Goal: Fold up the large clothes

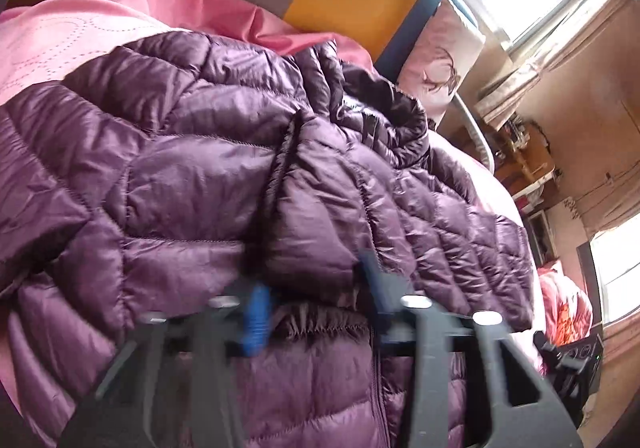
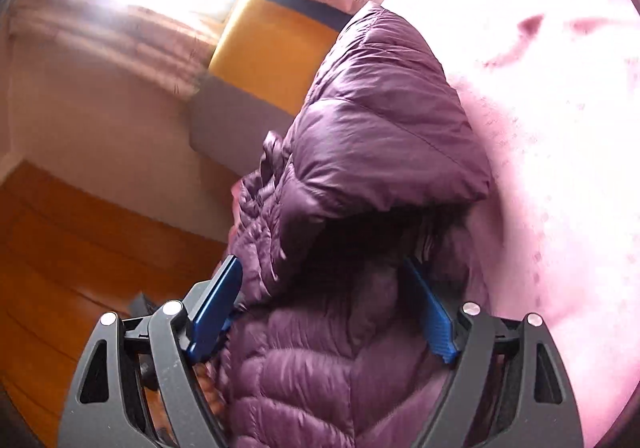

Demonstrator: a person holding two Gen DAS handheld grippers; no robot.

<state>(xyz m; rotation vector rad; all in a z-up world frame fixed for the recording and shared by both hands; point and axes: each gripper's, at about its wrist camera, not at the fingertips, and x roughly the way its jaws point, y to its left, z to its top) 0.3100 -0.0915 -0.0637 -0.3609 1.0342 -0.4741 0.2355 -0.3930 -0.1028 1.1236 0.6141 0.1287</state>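
Purple puffer jacket heaped on bed's pink cover. Left tongs apart, straddling a fold; right tongs apart around the bulk. Grasping stage; next, clamp and fold over.

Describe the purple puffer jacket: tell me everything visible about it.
The purple puffer jacket is shiny, quilted in stitched panels, and looks like thin nylon over padding. It lies crumpled on a pink bedspread, one part doubled over its body, with a zipper running down the front. The left gripper and the right gripper each have jacket fabric between their open blue fingers; whether either pinches it is unclear.
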